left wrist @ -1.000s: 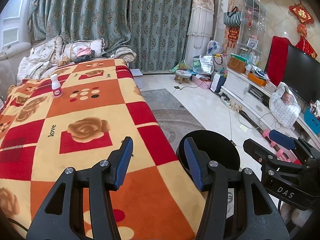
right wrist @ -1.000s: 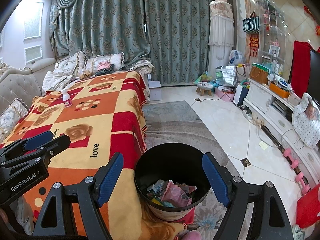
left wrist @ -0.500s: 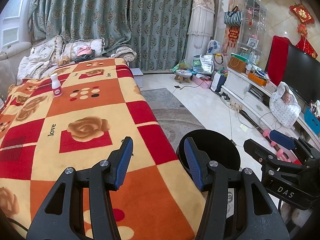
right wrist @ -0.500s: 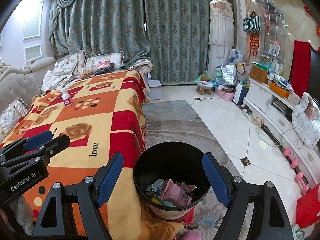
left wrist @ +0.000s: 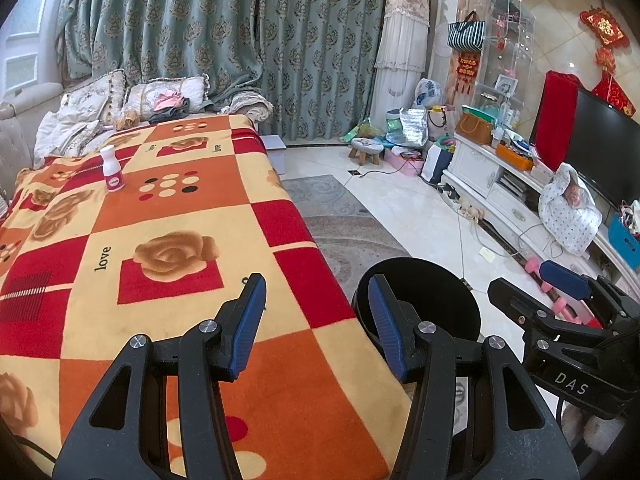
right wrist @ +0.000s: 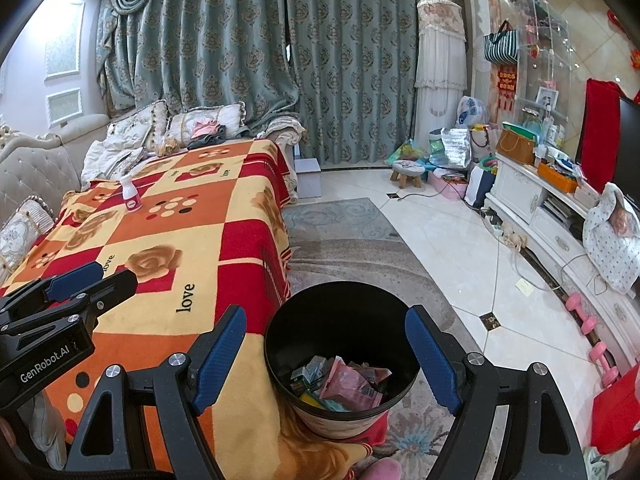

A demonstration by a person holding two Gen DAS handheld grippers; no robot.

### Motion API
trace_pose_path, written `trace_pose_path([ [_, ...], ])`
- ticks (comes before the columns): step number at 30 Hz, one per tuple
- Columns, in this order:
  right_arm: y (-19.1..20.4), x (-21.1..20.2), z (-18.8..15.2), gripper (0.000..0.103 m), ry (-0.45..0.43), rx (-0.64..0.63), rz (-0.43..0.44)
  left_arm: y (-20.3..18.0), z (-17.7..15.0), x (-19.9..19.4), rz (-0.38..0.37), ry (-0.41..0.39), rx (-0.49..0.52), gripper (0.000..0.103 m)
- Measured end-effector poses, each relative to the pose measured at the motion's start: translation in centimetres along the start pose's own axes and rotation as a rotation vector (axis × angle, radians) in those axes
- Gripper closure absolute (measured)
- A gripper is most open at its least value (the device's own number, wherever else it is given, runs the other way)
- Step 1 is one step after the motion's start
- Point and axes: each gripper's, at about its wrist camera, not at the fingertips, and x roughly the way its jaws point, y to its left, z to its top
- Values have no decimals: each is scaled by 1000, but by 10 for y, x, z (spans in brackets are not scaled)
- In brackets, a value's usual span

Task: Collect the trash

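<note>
A black trash bin (right wrist: 340, 332) stands on the floor beside the blanket-covered table and holds several wrappers, among them a pink one (right wrist: 347, 388). My right gripper (right wrist: 326, 342) is open and empty, hovering above the bin. My left gripper (left wrist: 316, 312) is open and empty over the table's near right edge, with the bin (left wrist: 424, 300) partly behind its right finger. A small white bottle with a pink label (left wrist: 112, 169) stands upright far back on the table; it also shows in the right wrist view (right wrist: 131, 198).
The orange, red and yellow rose blanket (left wrist: 152, 240) covers the table. A sofa with pillows (right wrist: 132, 136) lies behind it. A grey rug (right wrist: 352, 248) and tiled floor lie to the right, with a white TV cabinet (right wrist: 552, 224), pink dumbbells (right wrist: 592, 336) and a stool (right wrist: 408, 172).
</note>
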Motion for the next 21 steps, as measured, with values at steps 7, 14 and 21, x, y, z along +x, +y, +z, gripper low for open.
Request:
trace_pose_path([
  [7,0,0,2,23,0,0,-2,-2,-3,1,-2,4,2,51],
  [14,-6,1,-3,23,10,3,-8,-8,-10,3,-13,15,-6,51],
  [21,-3,4,0,23,30,-7,-4,8,-17,7,-18,48,-39,51],
])
